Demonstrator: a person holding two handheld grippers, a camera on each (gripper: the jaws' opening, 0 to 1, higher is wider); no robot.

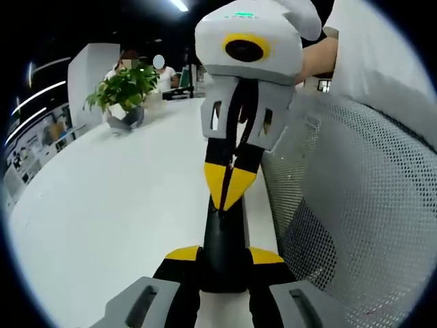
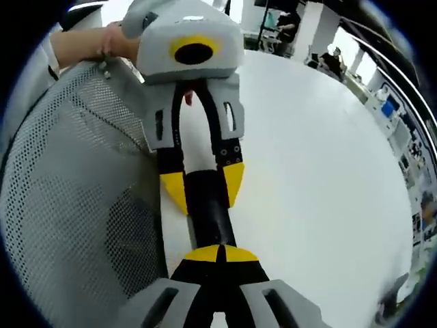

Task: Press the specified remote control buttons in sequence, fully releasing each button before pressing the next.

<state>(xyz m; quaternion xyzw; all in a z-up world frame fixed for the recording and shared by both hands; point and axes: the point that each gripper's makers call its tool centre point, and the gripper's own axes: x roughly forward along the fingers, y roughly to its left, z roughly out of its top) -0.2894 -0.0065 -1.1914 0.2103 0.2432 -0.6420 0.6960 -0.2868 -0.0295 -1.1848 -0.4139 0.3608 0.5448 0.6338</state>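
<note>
Black remote (image 1: 225, 239) (image 2: 208, 219), long and dark, at the white tabletop (image 1: 123, 205) edge beside a grey mesh chair back (image 1: 355, 205), gripped by its sides between the yellow tips of the left tongs (image 1: 225, 256) (image 2: 203, 186). Right tongs (image 1: 229, 191) (image 2: 220, 254) closed, yellow tips together and set against the remote's top face, opposite the left tongs; buttons too dark to make out. Also on the tabletop, well apart at the far side in the left gripper view: a leafy potted plant (image 1: 125, 96); a person's hand (image 2: 89, 44) behind the left tongs in the right gripper view.
</note>
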